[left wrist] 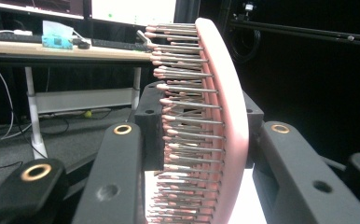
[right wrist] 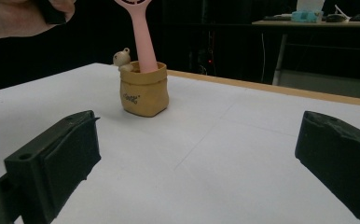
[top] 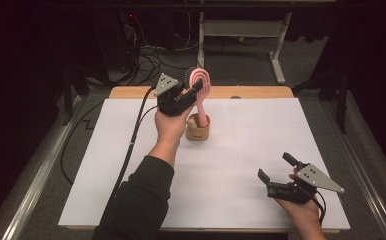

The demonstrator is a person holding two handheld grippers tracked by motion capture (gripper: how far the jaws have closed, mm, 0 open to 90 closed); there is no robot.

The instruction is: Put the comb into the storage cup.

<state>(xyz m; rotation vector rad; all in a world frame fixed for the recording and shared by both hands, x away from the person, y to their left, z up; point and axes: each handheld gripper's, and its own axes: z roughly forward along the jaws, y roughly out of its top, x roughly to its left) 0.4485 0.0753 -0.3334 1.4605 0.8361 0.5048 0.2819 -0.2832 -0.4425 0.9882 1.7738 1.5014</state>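
Clamping the head of a pink hairbrush (top: 201, 82), the left gripper (top: 193, 91) hangs above the far middle of the white table (top: 241, 150), its jaws pressed on the brush's bristled face and smooth back. Straight below that gripper, the brush's handle runs down into a small tan pot (top: 198, 129) standing on the table, with a tiny bear figure (right wrist: 121, 58) at the pot's rim. Well apart, off to the near right corner, the right gripper (top: 277, 167) rests low over the table with its jaws spread wide and nothing between them, the pot lying ahead of it and to its left.
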